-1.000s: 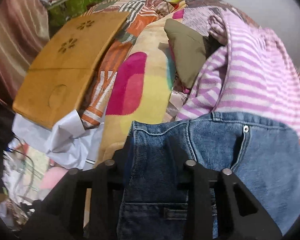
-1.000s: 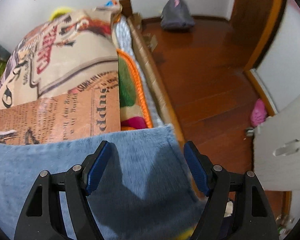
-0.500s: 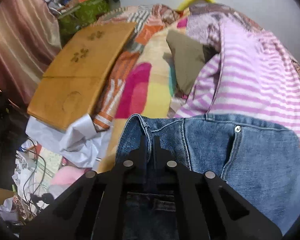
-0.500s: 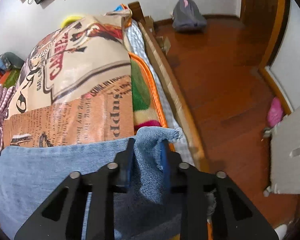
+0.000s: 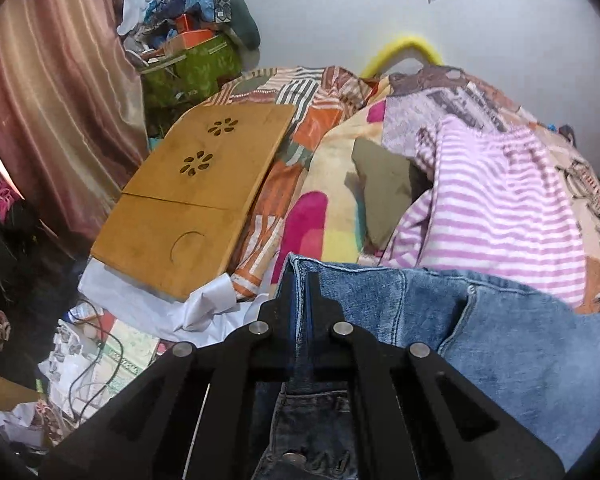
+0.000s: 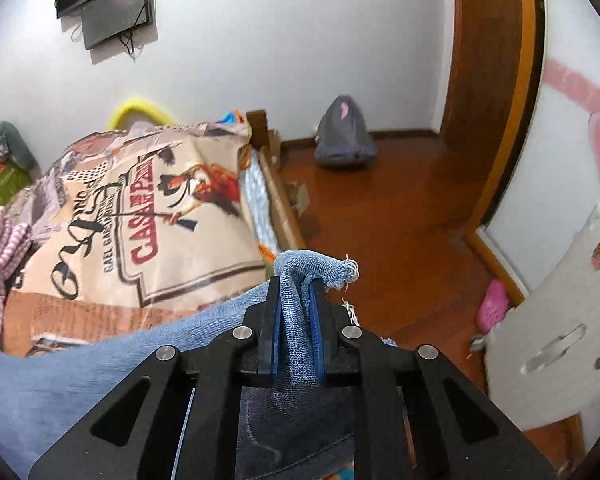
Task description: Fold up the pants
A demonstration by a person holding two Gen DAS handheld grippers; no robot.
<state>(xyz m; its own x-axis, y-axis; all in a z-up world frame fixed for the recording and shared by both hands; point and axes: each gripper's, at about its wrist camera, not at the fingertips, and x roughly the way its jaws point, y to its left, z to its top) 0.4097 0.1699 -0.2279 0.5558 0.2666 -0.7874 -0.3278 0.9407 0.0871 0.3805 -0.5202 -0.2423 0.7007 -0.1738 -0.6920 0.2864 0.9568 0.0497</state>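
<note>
The blue jeans (image 5: 500, 336) lie across the bed. My left gripper (image 5: 301, 284) is shut on the waistband corner of the jeans, with the denim pinched between its fingers. My right gripper (image 6: 296, 292) is shut on the frayed leg hem of the jeans (image 6: 312, 270), which bunches up above the blue pads. The denim (image 6: 80, 368) stretches away to the left of it, lifted off the bed.
A pink striped garment (image 5: 500, 216) and an olive cloth (image 5: 384, 184) lie on the colourful blanket (image 5: 328, 196). A wooden lap tray (image 5: 188, 200) sits at the left. A printed duvet (image 6: 140, 216) covers the bed; wooden floor (image 6: 400, 232) and a grey bag (image 6: 344, 136) lie to the right.
Both grippers went from open around the denim to shut on it, then lifted, so more of the room and wall shows in both views.
</note>
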